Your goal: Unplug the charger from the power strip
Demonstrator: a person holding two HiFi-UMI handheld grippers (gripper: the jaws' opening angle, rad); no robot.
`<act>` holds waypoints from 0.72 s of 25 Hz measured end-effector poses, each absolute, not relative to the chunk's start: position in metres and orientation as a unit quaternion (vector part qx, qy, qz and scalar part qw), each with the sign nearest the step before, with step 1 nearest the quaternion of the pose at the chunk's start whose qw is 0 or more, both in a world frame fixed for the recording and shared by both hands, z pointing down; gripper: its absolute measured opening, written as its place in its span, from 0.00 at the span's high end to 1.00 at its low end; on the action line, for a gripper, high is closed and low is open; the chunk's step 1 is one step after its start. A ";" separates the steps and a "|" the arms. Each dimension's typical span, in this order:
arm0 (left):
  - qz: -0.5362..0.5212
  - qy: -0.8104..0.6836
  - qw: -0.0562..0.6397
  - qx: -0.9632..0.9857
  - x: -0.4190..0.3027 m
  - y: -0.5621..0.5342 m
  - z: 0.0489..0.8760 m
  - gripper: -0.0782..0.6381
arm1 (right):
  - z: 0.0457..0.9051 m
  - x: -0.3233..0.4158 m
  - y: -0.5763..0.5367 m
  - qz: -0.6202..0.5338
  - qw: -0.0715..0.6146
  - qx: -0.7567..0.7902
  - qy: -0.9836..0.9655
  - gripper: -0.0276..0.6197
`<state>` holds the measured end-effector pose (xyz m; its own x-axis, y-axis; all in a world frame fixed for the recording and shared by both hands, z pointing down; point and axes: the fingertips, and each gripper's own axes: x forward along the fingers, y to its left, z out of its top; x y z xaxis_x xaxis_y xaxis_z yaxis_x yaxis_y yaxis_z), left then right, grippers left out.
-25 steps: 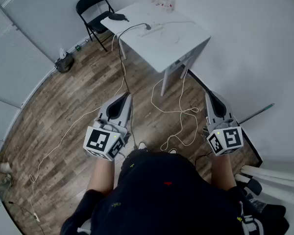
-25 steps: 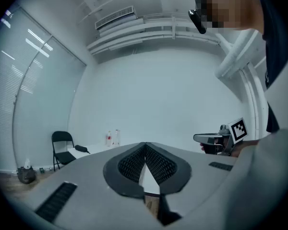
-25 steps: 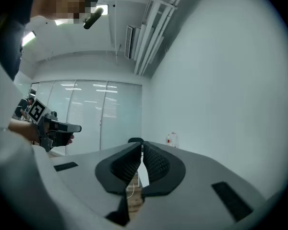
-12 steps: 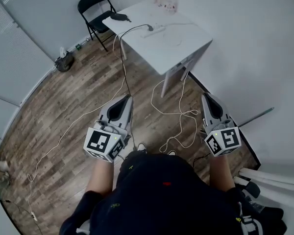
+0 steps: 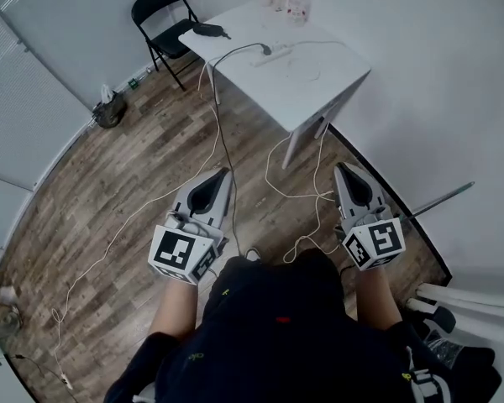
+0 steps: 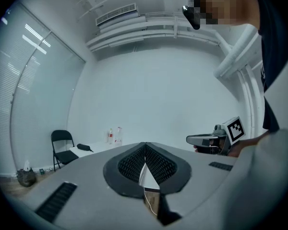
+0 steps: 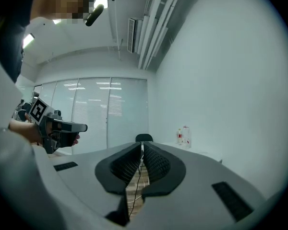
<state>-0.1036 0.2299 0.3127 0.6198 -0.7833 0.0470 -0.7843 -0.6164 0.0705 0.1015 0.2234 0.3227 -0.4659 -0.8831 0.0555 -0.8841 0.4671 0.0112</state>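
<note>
The white power strip (image 5: 279, 52) lies on the smooth white square desk (image 5: 319, 86) at the upper middle of the frame. A black charger plug (image 5: 264, 49) sits in its left end, and its dark cable (image 5: 219, 124) trails down to the wood-plank floor (image 5: 126, 166). Well below, side by side, the left tongs (image 5: 224, 175) and right tongs (image 5: 343, 169) point level toward the desk. Both are grey shells with ribbed black pads, tips pressed together, gripping nothing.
</note>
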 end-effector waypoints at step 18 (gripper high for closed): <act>-0.004 -0.424 0.064 0.903 -0.131 0.149 0.325 0.86 | 0.330 0.084 0.151 0.015 0.023 0.533 -0.846 0.91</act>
